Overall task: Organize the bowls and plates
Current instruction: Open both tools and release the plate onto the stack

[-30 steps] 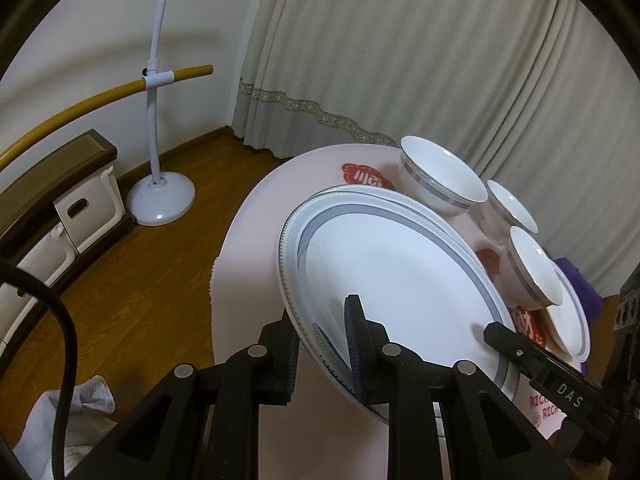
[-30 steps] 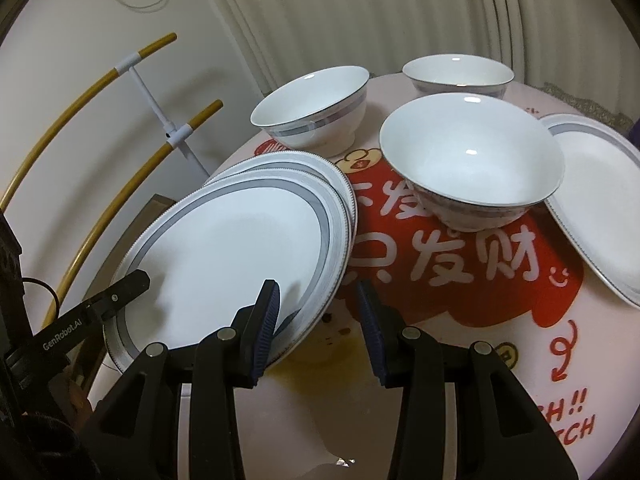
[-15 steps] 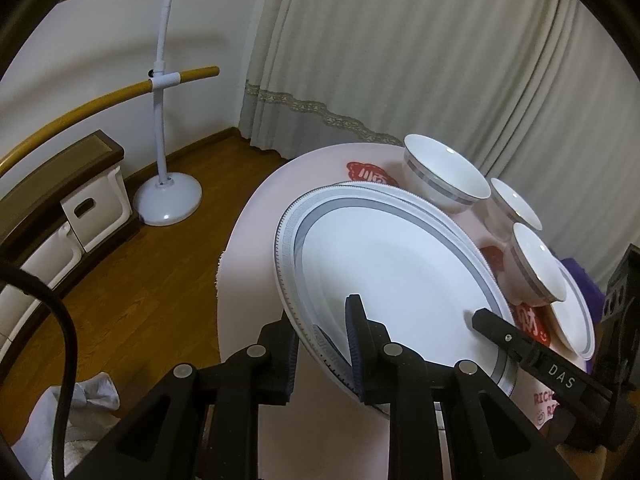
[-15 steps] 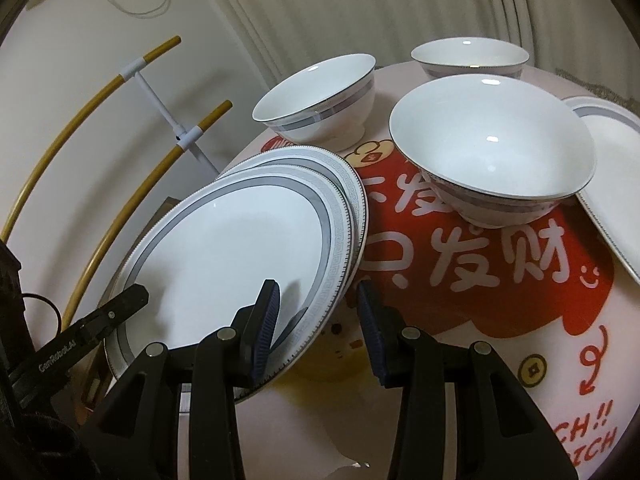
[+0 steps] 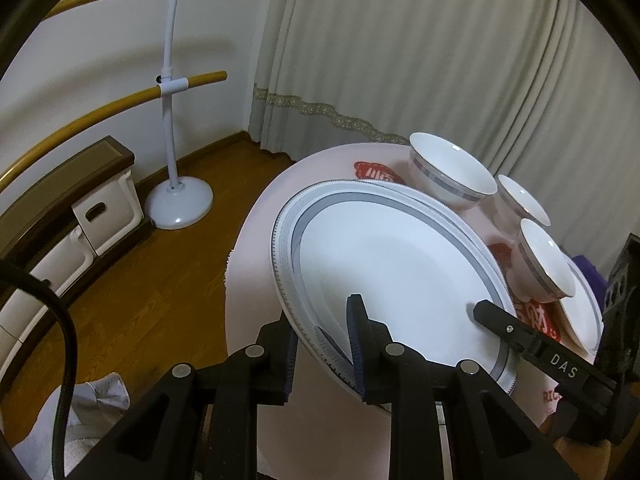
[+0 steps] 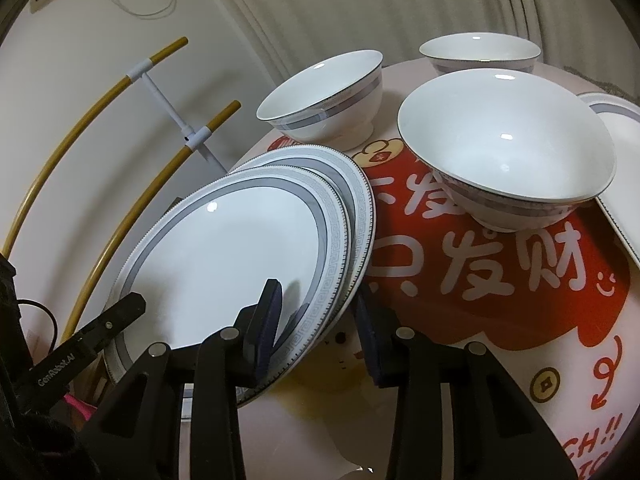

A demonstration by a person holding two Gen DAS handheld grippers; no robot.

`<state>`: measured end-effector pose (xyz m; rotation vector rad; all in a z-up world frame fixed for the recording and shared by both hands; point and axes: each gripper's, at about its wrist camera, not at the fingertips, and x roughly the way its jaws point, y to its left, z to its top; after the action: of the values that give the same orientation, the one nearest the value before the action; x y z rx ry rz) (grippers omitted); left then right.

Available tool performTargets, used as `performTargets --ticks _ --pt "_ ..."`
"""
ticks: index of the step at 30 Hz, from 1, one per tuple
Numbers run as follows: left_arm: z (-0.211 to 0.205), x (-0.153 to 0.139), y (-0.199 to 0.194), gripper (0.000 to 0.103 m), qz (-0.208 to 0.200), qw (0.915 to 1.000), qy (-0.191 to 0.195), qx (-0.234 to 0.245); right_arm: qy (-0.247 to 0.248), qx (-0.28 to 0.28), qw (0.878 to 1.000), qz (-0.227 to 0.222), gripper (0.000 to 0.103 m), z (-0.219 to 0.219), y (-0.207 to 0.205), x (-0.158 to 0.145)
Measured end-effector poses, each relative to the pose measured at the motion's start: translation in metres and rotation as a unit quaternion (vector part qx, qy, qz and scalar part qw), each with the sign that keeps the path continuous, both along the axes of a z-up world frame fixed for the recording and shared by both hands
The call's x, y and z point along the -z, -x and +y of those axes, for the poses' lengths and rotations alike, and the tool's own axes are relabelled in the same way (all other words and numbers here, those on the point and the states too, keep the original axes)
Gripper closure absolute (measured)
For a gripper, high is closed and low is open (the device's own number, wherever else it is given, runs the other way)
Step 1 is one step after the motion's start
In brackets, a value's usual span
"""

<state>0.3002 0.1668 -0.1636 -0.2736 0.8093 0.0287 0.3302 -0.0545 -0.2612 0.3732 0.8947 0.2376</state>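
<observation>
Two white plates with grey patterned rims lie stacked at the table's left side; the top plate (image 5: 392, 276) (image 6: 228, 256) is lifted at its near edge over the lower plate (image 6: 356, 196). My left gripper (image 5: 324, 344) is shut on the top plate's rim. My right gripper (image 6: 316, 320) is open, its fingers on either side of the stacked rims on the opposite side. Three white bowls stand beyond: a near bowl (image 6: 508, 152) (image 5: 548, 260), a left bowl (image 6: 324, 96) (image 5: 452, 172) and a far bowl (image 6: 480, 56) (image 5: 524, 204).
A third plate (image 6: 616, 160) (image 5: 580, 312) lies at the right, partly under the near bowl. The round table has a pink cloth with a red print (image 6: 500, 264). A white stand with yellow bars (image 5: 176, 160) and a low cabinet (image 5: 72, 216) are on the wood floor.
The right gripper has moved forward and left so its fingers now straddle the plates' rims. The left gripper still holds the top plate, raised a little.
</observation>
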Motion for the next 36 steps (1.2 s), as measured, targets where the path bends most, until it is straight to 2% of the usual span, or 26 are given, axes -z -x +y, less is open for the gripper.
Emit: performTargets --ticks 18,26,29,36 --pt "-0.009 0.012 -0.019 0.079 0.007 0.9997 -0.025 -0.003 0.002 0.005 1.0 -0.007 0.066 -0.004 0.003 0.0" --pt "-0.02 0.019 -0.029 0.077 0.012 0.9985 -0.054 0.002 0.0 0.006 1.0 -0.008 0.066 -0.004 0.004 -0.001" --pt "-0.022 0.022 -0.034 0.074 0.015 0.9986 -0.051 0.003 -0.001 0.004 1.0 -0.005 0.066 -0.004 0.003 0.0" --pt "-0.022 0.023 -0.037 0.074 0.015 0.9986 -0.051 0.005 -0.002 0.002 1.0 -0.004 0.067 -0.002 -0.001 0.0"
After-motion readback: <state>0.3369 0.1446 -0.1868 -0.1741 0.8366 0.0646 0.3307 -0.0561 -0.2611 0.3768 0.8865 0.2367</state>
